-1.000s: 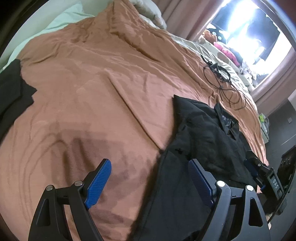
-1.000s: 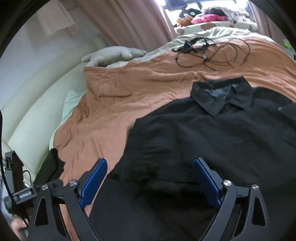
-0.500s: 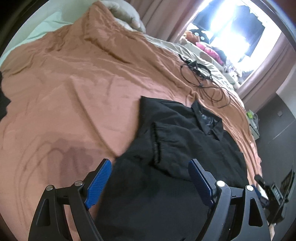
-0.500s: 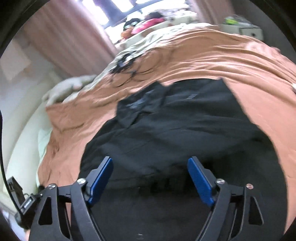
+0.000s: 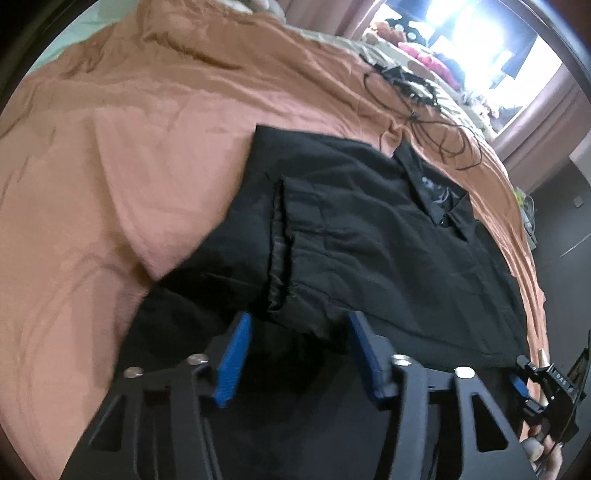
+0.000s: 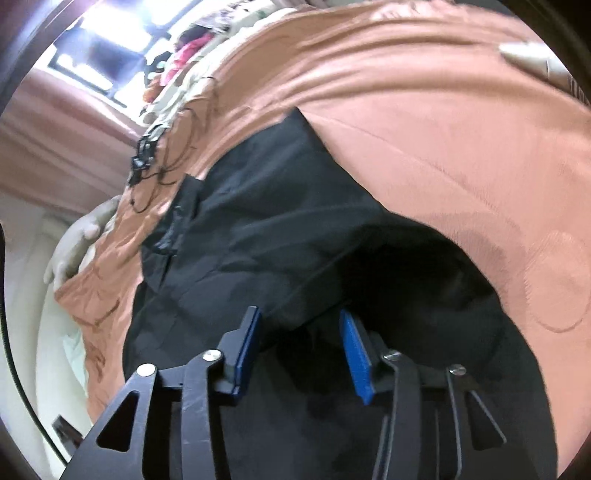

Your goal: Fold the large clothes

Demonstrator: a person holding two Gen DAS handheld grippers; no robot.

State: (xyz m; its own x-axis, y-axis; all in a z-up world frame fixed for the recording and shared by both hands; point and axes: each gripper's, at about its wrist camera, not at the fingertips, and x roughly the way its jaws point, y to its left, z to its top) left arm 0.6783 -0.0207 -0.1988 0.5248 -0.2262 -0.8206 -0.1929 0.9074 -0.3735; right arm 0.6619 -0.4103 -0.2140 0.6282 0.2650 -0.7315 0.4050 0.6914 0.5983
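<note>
A black collared shirt [image 5: 388, 236] lies on a brown bedspread [image 5: 147, 147], its sleeve folded in over the body. My left gripper [image 5: 299, 328] is low over the shirt's lower left part, jaws partly closed with a gap, fabric bunched between the blue pads. In the right wrist view the shirt [image 6: 277, 229] fills the middle. My right gripper [image 6: 299, 332] sits over its lower hem area, jaws narrowed but apart, with dark cloth between them. The right gripper also shows in the left wrist view [image 5: 535, 384] at the shirt's right edge.
A tangle of black cables [image 5: 417, 92] lies on the bedspread beyond the collar. A pale pillow [image 6: 74, 243] is at the bed's head. A bright window [image 5: 480, 33] and curtains stand behind. A white object [image 6: 532, 55] rests on the bedspread's far right.
Both grippers have dropped lower and closer to the shirt's bottom part. Their jaws have narrowed from wide open, with cloth now between the pads.
</note>
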